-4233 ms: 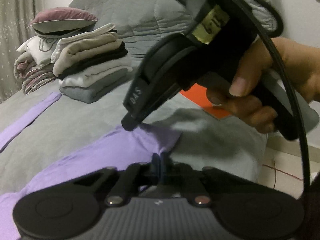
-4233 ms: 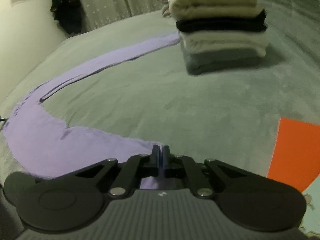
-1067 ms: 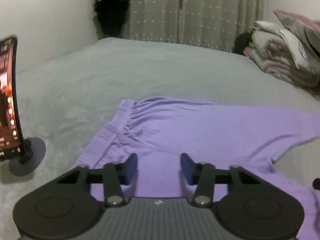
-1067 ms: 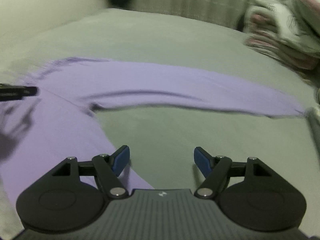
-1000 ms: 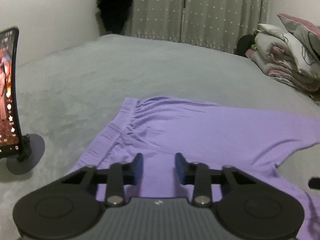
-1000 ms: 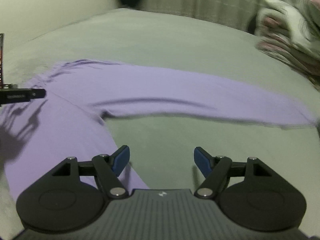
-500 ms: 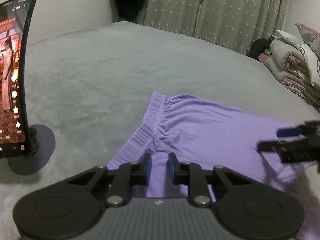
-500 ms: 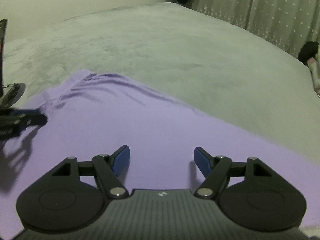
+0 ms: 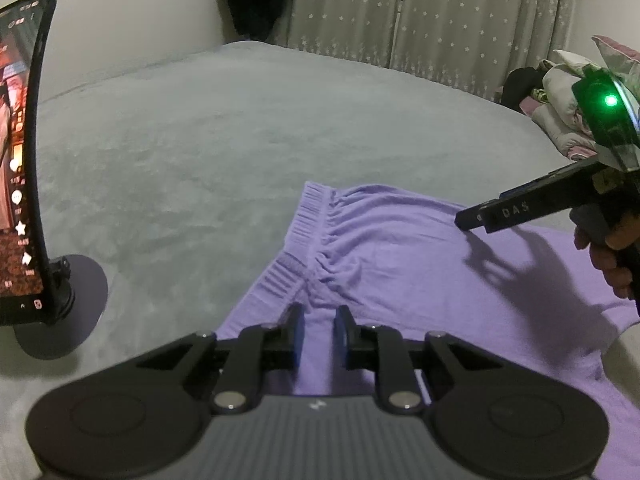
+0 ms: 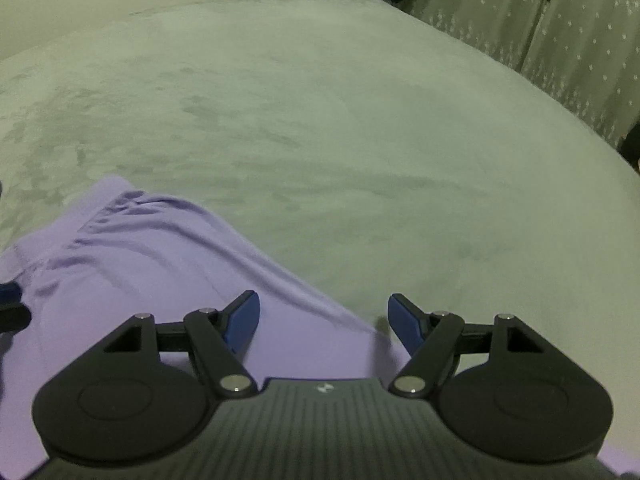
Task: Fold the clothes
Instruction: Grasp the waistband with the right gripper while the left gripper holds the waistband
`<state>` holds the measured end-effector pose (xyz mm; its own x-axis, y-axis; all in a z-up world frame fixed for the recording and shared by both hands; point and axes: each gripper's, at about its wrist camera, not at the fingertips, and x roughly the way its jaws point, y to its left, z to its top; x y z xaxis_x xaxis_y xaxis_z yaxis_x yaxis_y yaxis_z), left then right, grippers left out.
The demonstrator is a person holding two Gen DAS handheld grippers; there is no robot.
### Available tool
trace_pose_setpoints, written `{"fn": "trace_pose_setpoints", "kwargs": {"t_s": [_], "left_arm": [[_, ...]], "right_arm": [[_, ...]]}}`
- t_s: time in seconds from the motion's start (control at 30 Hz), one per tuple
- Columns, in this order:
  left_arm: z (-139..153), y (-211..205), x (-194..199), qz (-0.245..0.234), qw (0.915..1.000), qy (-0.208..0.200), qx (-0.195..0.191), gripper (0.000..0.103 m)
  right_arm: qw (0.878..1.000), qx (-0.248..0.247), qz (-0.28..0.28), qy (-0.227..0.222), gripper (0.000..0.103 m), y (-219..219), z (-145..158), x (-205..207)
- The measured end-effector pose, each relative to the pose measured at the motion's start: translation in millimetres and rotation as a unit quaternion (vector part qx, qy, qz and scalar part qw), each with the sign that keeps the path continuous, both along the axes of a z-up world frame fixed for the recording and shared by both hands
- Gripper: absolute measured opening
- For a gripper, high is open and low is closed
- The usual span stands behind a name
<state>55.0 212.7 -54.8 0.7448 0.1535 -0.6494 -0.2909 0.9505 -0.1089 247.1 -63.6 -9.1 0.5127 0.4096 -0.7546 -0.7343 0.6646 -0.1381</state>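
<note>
The purple trousers [image 9: 400,264] lie spread flat on the grey bed [image 9: 200,152], waistband toward the phone stand [image 9: 60,300]. The left gripper [image 9: 319,326] sits low over the waistband, fingers narrowed with cloth showing in the small gap; whether they pinch it I cannot tell. The right gripper [image 10: 323,320] hovers at the trousers' far edge, fingers wide apart, holding nothing. This looks like the grasping step; next, both need firm holds on the waist before folding.

Left tool [image 9: 319,322] narrowly parted over purple trousers [image 9: 400,264] on grey bed [image 9: 200,152].
</note>
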Motion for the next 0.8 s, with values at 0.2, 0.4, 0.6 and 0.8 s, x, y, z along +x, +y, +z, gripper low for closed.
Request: {"fn": "trace_pose_setpoints", "kwargs": {"t_s": [0.2, 0.4, 0.6, 0.8], "left_arm": [[0.0, -0.7, 0.1, -0.002, 1.0, 0.004, 0.005, 0.019], [0.1, 5.7, 2.8, 0.007, 0.9998, 0.009, -0.016, 0.015], [0.6, 8.1, 4.4, 0.011, 0.9995, 0.012, -0.025, 0.014], [-0.1, 2.2, 5.0, 0.013, 0.9998, 0.014, -0.01, 0.013]], "right_arm": [[0.998, 0.016, -0.021, 0.049, 0.074, -4.4, -5.8, 16.7], [0.997, 0.03, -0.03, 0.066, 0.052, -5.5, -4.9, 11.2], [0.996, 0.029, -0.036, 0.077, 0.004, -3.4, -1.4, -3.1], [0.998, 0.005, -0.044, 0.051, 0.003, -10.5, 17.0, -35.5]]}}
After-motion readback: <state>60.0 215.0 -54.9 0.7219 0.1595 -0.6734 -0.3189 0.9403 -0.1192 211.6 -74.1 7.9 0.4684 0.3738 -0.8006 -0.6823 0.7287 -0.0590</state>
